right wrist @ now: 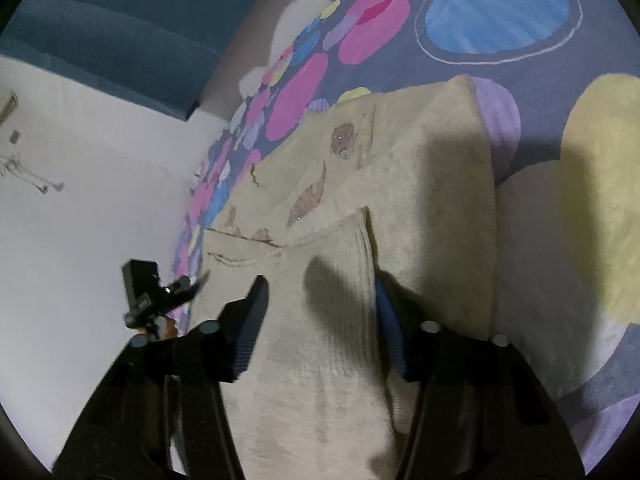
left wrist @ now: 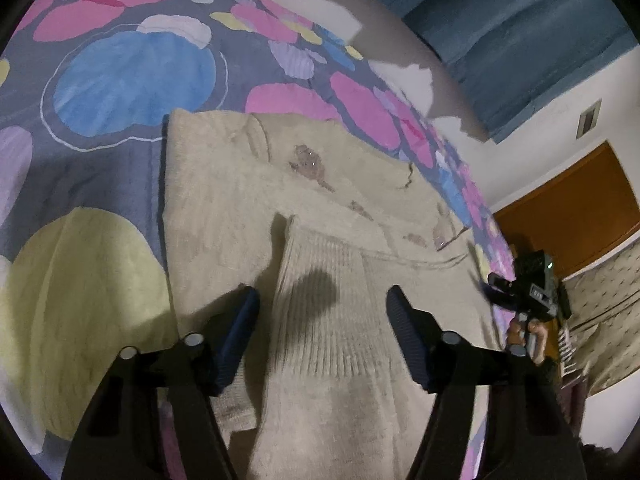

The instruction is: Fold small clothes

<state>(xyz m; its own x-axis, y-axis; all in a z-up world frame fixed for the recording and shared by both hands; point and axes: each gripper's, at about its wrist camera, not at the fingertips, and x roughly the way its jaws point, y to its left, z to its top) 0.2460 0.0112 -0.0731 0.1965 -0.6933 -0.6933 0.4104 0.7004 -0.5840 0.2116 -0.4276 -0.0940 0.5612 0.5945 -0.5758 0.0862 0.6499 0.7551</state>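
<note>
A beige knitted sweater (left wrist: 224,184) with brown stitched motifs lies flat on a bedspread (left wrist: 132,80) of coloured blotches. In the left wrist view my left gripper (left wrist: 322,312) hovers open over a ribbed strip (left wrist: 320,340) of the sweater, with a gap on each side of the strip. In the right wrist view the sweater (right wrist: 432,200) fills the middle. There my right gripper (right wrist: 320,304) is shut on a raised ribbed fold (right wrist: 332,340), whose edge hides part of the right pad. Each gripper shows in the other's view at the bed's edge: right gripper (left wrist: 490,288), left gripper (right wrist: 192,280).
The bedspread (right wrist: 496,16) spreads beyond the sweater on the far side. A hand (left wrist: 524,332) holds the right gripper's handle. Off the bed stand a white wall (right wrist: 100,200), a blue panel (left wrist: 520,40), a wooden door (left wrist: 560,208) and a beige patterned cloth (left wrist: 600,320).
</note>
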